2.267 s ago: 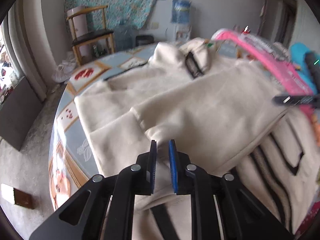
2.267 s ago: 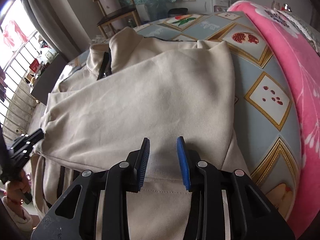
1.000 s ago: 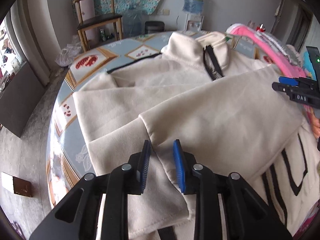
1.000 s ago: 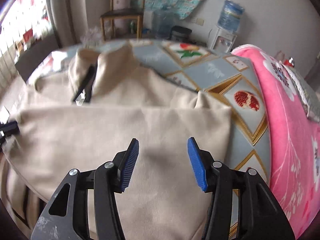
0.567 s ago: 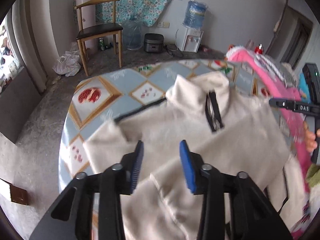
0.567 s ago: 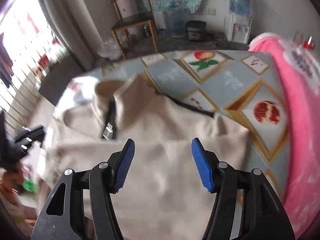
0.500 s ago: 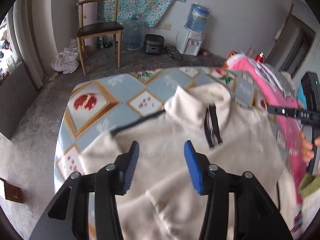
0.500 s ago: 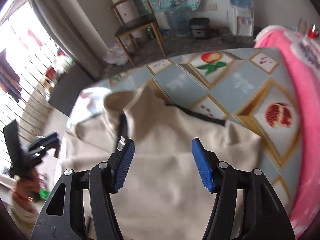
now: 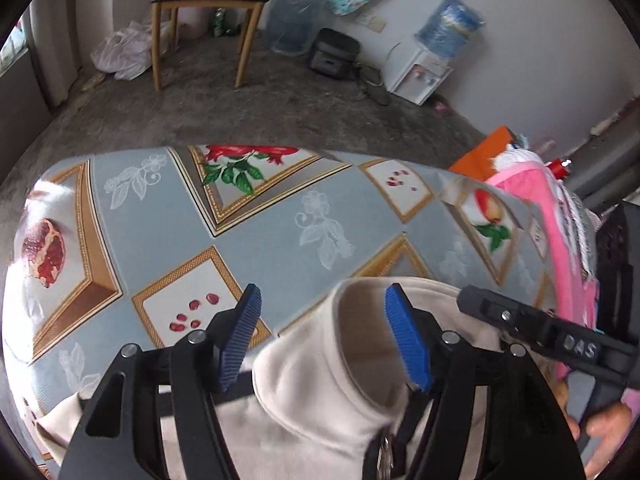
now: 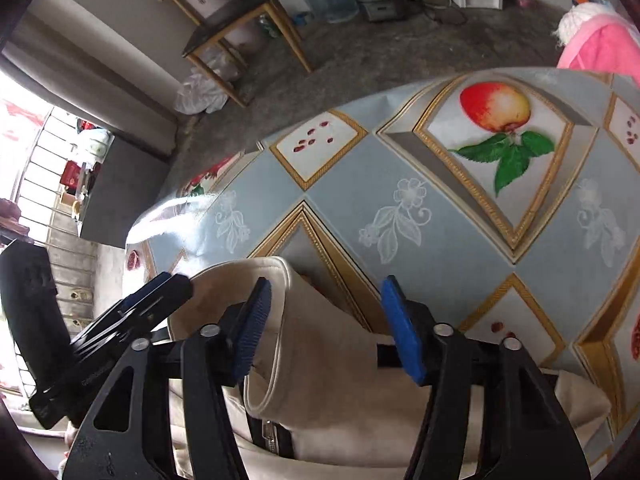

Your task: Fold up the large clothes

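Jacket (image 9: 320,408), cream, lies flat on fruit-print table (image 9: 168,232), stand-up collar (image 10: 280,320) at far end, hem toward person; long axis runs away from both grippers. Left gripper (image 9: 324,340) wide open, empty, collar's left half sitting right between its pads. Right gripper (image 10: 324,328) wide open, empty, straddling collar's right edge. Both equally near collar; top-down fold looks likely.
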### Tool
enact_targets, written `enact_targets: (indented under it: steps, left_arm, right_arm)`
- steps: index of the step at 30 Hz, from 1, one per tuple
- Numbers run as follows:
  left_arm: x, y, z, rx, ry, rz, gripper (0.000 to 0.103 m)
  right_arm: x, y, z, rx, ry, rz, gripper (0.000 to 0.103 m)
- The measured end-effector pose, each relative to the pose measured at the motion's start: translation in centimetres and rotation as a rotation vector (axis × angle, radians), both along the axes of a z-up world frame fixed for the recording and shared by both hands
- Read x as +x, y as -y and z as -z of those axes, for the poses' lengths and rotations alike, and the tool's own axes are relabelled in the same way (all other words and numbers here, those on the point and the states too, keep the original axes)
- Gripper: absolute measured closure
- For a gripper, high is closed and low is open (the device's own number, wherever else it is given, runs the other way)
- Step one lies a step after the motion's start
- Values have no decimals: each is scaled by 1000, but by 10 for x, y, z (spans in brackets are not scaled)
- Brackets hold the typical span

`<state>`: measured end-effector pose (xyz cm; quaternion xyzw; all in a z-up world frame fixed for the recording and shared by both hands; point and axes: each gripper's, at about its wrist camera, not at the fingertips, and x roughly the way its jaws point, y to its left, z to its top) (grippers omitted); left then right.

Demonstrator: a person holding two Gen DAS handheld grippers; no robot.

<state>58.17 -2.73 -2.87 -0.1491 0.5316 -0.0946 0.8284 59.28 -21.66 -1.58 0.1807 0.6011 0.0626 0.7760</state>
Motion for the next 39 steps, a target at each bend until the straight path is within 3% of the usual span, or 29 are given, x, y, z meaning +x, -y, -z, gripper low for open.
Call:
enact_targets:
  steps: [2,3,4,5,10,15,22,25,28,34,37,39]
  left_arm:
    - [5,1,7,49,-10,5,71]
    - [6,1,8,50,-6,13,77]
    - [5,1,7,28,5,30,90]
    - [2,1,3,12,22,50,96]
    - [-34,16,-31,124,196,237,98]
    - [-88,18,-52,212,306,381,98]
    - [-162,22,-25,264,301,499,94]
    - [-176,17,-12,225,260,479,87]
    - [-193,-6,-20,46,275,421,84]
    - [-193,-40,-41,-223,329,261,84]
    - [-167,-30,-35,-180,292,222,84]
    - [-153,-22,-18,-112,195,198,84]
  right_arm:
    - [2,-1,2,-19,3,-21,74]
    - [0,-2,1,-28,16,-35,80]
    - [-4,-3,-3,-25,31,-55,90]
    - [-8,-5,-8,-27,51,-71,90]
    - [-43,-17,-37,-154,187,-210,93]
    - [-94,-27,-46,-274,286,-324,93]
    - [-154,-37,-17,-373,298,-411,90]
    - [-161,-42,6,-437,281,-425,90]
    - [-167,-45,15,-484,322,-444,90]
    - [-175,-39,12,-442,320,-452,86]
    - [-178,-34,6,-393,307,-437,84]
    - [-182,-25,-4,-284,295,-410,71]
